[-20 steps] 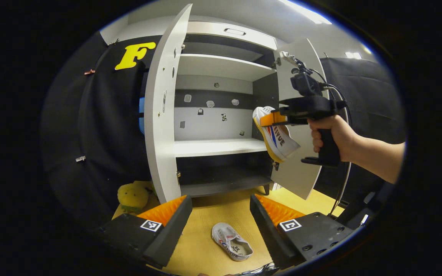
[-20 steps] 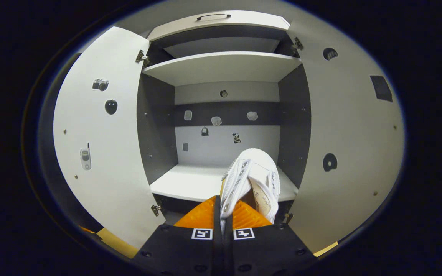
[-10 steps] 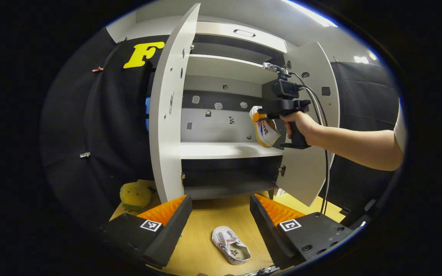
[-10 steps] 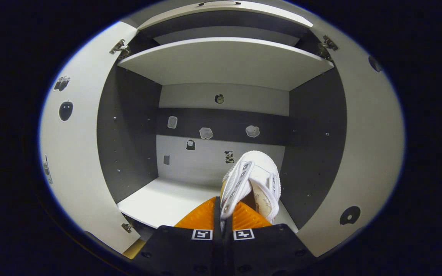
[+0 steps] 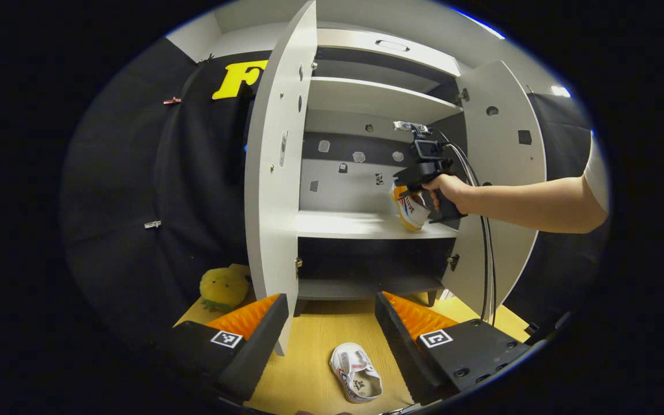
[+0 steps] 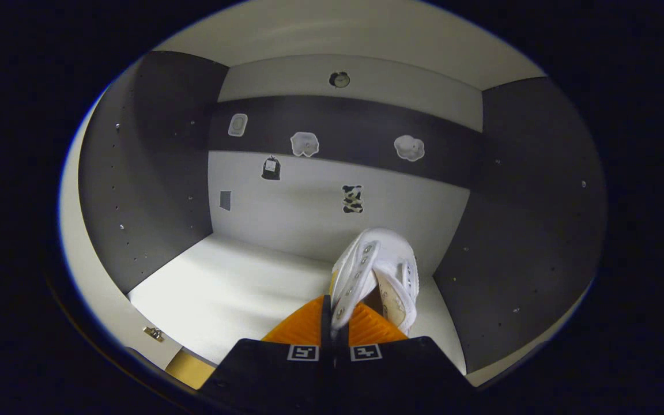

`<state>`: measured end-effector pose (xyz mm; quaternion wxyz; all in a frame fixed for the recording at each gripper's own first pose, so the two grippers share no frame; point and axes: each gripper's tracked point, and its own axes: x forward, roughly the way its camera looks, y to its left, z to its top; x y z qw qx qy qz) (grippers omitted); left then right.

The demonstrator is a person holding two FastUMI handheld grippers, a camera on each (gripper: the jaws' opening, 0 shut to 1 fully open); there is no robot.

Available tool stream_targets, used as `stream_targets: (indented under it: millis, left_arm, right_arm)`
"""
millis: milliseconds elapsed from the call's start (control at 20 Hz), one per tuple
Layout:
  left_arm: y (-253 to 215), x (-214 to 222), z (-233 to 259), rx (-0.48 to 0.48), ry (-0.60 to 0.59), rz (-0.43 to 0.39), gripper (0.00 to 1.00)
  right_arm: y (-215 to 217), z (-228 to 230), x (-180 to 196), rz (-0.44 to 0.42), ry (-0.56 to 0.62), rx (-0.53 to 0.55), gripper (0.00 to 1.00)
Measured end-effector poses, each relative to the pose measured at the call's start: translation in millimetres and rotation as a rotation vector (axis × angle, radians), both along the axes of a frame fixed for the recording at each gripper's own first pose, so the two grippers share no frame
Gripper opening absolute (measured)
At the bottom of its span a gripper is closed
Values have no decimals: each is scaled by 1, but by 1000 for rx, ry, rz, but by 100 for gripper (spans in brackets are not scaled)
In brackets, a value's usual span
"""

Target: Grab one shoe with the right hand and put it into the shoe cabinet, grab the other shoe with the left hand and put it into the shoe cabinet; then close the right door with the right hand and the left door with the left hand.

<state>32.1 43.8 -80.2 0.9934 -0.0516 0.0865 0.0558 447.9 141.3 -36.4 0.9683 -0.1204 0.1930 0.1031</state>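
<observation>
My right gripper (image 6: 334,323) pinches a white canvas shoe (image 6: 379,271) by its eyelet edge, above the smooth shelf (image 6: 234,294). My left gripper (image 5: 332,323) gapes, ridged pads (image 5: 248,317) flanking the second shoe (image 5: 356,372) below.

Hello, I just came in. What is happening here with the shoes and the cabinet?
A person is putting shoes into a shoe cabinet whose two doors stand open. The right gripper, jaws closed on a white shoe, holds it over the middle shelf, near the right wall. The left gripper waits open above the second shoe on the wooden floor.
</observation>
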Motion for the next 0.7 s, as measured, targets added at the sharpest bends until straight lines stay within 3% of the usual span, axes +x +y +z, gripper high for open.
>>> stream_targets:
  millis: [300,500,600,700]
  left_arm:
    - [7,1,11,32,-17,68,95]
    - [7,-5,14,0,-16,115,95]
    - [6,-8,14,-6,-17,129,95]
    - [6,-10,9,-10,-3,131,95]
  right_arm:
    - [7,-33,24,-10,101,-26,5]
    - [7,-56,30,-68,186,24,10]
    - [13,-59,22,-46,209,14,17]
    - [23,-53,8,-1,195,0,51]
